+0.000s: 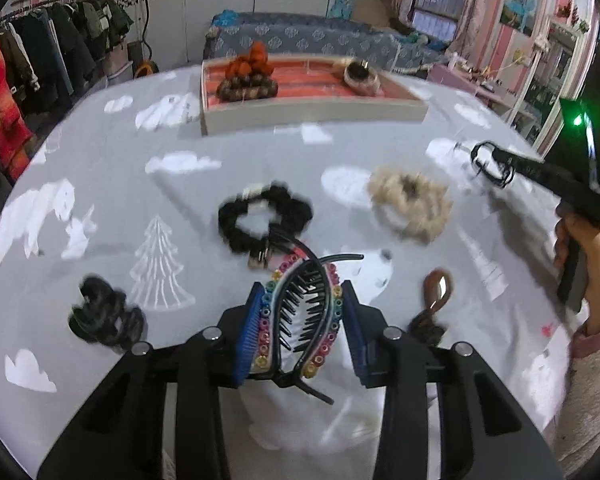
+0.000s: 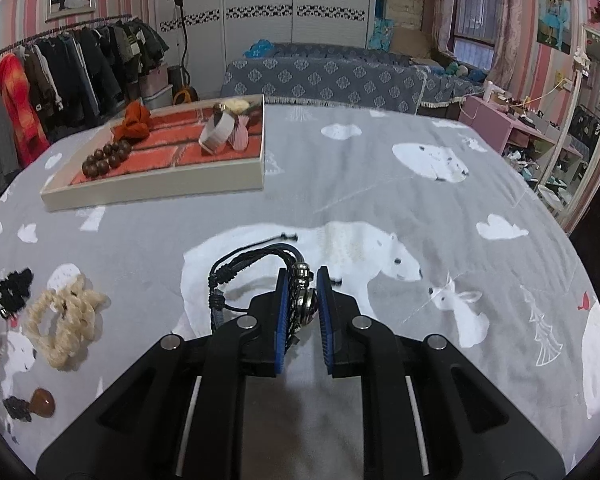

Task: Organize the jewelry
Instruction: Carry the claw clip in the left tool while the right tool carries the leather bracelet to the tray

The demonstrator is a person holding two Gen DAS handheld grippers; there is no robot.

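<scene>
My left gripper is shut on a black hair clip with coloured beads, held above the grey cloth. My right gripper is shut on a black cord bracelet with a metal charm; it also shows in the left wrist view, at the right. A tray at the far side holds a wooden bead bracelet, an orange scrunchie and a fuzzy ring. In the right wrist view the tray stands at the far left.
On the cloth lie a black scrunchie, a beige scrunchie, a dark scrunchie and a brown hair tie. The beige scrunchie lies left of my right gripper. A clothes rack and a bed stand behind.
</scene>
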